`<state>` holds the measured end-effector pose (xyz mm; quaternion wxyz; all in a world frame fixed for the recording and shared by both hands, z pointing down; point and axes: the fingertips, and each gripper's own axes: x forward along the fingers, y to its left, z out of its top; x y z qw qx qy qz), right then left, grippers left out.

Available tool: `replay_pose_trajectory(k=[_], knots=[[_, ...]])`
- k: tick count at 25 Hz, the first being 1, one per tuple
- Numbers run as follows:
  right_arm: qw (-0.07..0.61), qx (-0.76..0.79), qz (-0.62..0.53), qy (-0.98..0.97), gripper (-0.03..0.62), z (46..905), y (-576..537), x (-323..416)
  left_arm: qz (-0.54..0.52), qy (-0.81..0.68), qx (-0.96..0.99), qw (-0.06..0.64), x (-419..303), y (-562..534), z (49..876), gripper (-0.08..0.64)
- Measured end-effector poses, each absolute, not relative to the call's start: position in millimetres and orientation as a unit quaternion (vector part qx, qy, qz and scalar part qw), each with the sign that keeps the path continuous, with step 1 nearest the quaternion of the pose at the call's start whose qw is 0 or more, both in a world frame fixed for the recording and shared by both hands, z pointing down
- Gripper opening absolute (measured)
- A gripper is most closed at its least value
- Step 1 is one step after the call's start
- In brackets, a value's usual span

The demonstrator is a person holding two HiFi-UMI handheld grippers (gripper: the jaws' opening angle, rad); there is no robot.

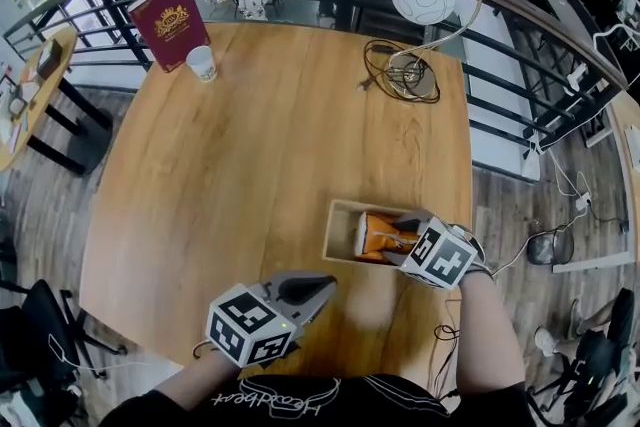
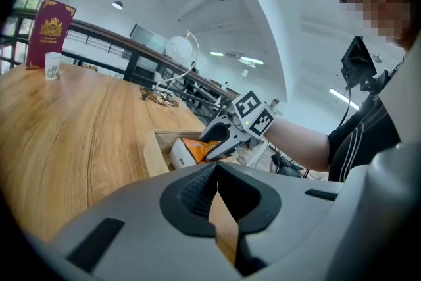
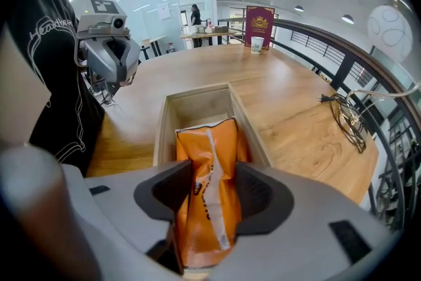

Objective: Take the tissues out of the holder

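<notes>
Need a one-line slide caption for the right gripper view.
Right gripper clamps the orange tissue pack standing in the wooden holder on the table.

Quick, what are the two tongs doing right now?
Left tongs: closed, holding nothing.
Right tongs: closed on the orange tissue pack in the wooden box.

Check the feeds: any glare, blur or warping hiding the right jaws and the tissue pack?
Head view: even light, sharp, heavy fisheye bowing the railing. Right gripper view: tissue pack crisp between the jaws, no glare, dark corners. Left gripper view: pale washed ceiling, holder readable.
</notes>
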<state>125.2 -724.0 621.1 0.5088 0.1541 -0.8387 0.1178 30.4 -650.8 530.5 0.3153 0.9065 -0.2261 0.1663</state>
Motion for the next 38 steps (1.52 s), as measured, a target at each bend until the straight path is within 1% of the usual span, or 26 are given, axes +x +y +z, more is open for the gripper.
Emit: replay_pose_trajectory(k=[3,9,14,26,29,32,38], knots=[[0.506,0.159,0.115,-0.840,0.181,619.6,-724.8,124.9,0.163,-0.229,0.904,0.321,29.3,-653.2,533.7,0.014],[0.499,0.199,0.084,-0.839,0.141,613.0,-720.4,123.2,0.164,-0.231,0.902,0.326,29.2,-651.2,539.6,0.014],[0.465,0.239,0.071,-0.849,0.129,607.5,-713.5,121.3,0.163,-0.229,0.904,0.323,30.7,-650.0,536.9,0.014],[0.414,0.309,0.037,-0.855,0.109,570.6,-705.1,125.3,0.155,-0.237,0.909,0.307,28.6,-639.2,519.4,0.014],[0.383,0.338,0.041,-0.859,0.106,553.3,-699.6,126.0,0.152,-0.244,0.908,0.304,24.7,-635.2,513.6,0.014],[0.337,0.374,0.051,-0.863,0.100,532.0,-692.1,128.5,0.147,-0.249,0.910,0.297,21.2,-627.6,505.4,0.014],[0.245,0.436,0.026,-0.865,0.094,472.9,-667.5,135.2,0.134,-0.260,0.915,0.278,16.2,-601.2,485.6,0.014]])
